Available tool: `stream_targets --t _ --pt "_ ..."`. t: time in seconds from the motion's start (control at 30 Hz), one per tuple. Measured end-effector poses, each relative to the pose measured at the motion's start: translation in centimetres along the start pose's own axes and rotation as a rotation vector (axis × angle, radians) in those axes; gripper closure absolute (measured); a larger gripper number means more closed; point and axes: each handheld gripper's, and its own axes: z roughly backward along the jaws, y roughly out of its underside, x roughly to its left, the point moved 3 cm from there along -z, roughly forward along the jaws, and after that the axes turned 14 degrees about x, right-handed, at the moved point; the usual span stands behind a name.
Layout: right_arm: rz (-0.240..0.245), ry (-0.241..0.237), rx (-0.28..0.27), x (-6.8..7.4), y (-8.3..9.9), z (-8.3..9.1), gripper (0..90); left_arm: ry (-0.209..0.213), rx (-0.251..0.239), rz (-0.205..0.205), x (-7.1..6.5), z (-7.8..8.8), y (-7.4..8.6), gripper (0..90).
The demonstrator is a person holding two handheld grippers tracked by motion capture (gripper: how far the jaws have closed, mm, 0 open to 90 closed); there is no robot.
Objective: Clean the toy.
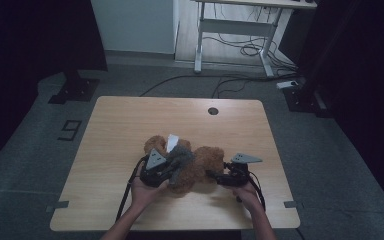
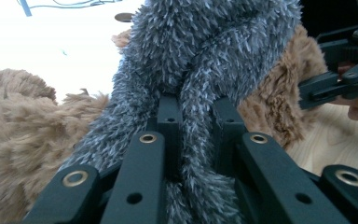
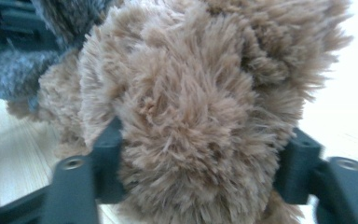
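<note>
A brown plush bear [image 1: 207,162] lies on the wooden table [image 1: 130,120], front of centre, with a grey fuzzy scarf [image 1: 180,157] across it. My left gripper [image 1: 167,167] is at the bear's left side. In the left gripper view its jaws [image 2: 196,109] are shut on a strand of the scarf [image 2: 205,56]. My right gripper [image 1: 211,174] comes in from the right. In the right gripper view its jaws [image 3: 205,154] press on both sides of a thick lump of the bear's fur [image 3: 191,102]. A white tag [image 1: 172,141] sticks up behind the scarf.
A round cable hole [image 1: 213,111] sits near the table's far edge. Beyond the table are a white desk frame [image 1: 235,25] with loose cables on the floor and two black stand bases [image 1: 75,90].
</note>
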Motion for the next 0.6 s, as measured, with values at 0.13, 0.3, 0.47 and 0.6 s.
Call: stream_targets --t 0.13,0.3,0.47,0.6 --pt "0.005 0.031 -0.001 0.2 0.0 0.0 41.2 -0.010 0.011 0.006 -0.4 0.4 -1.4 76.4" --pt "0.003 0.067 -0.015 0.4 -0.1 -0.2 43.6 0.013 -0.009 -0.066 -2.9 0.4 -6.1 76.3" --pt "0.031 0.092 -0.009 0.7 0.0 -0.1 43.9 0.066 0.054 -0.094 -6.3 -3.9 -10.1 76.2" --pt "0.036 0.107 -0.003 0.7 0.2 -0.1 43.8 0.019 0.087 -0.122 -6.7 -6.9 -8.9 76.2"
